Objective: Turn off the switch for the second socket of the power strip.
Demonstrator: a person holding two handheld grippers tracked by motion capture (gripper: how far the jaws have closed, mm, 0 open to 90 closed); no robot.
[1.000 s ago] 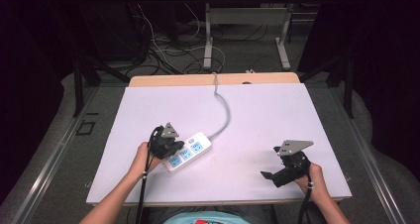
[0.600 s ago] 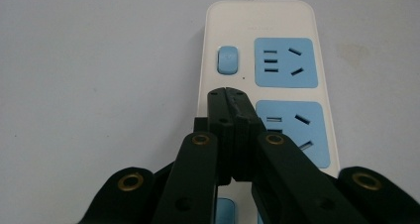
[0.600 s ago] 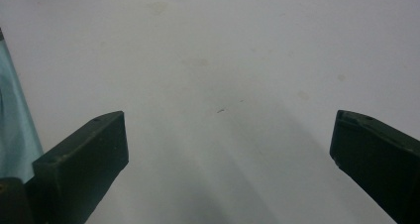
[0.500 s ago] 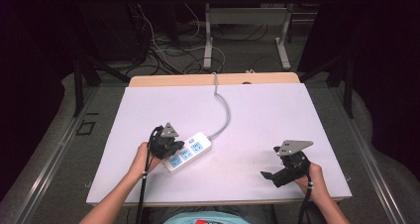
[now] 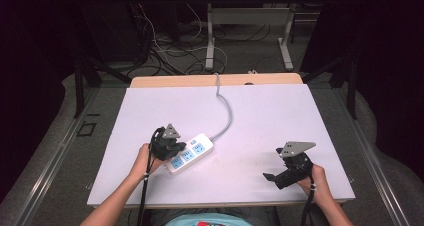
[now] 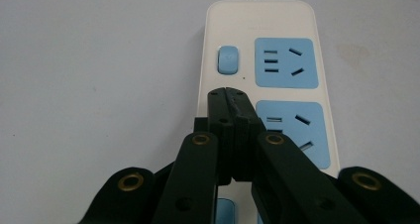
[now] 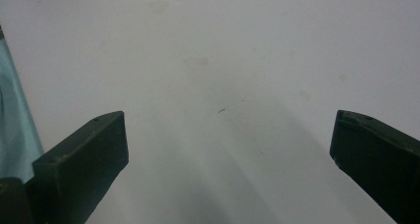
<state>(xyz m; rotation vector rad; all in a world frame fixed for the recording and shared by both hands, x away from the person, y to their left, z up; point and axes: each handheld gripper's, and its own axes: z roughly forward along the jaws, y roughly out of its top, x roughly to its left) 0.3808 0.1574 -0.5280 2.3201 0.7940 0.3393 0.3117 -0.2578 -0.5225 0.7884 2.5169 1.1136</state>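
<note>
High view: left claw (image 5: 172, 148) pinched together over power strip (image 5: 192, 151); right claw (image 5: 285, 173) spread wide near table (image 5: 260, 116) edge.

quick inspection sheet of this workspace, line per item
surface: pale lilac rectangular tabletop, faint stains, wooden edge at the far side
job's things: white plastic power strip with blue sockets and blue switch, lying flat, left of centre
clutter: nothing seen
grippers: left claw shut, tips over the strip, just short of the switch; right claw open wide, holding nothing, low over bare table at the near right
cables: grey cord from the strip, running off the far edge
surroundings: floor wires and grey desk legs beyond, dark curtains
</note>
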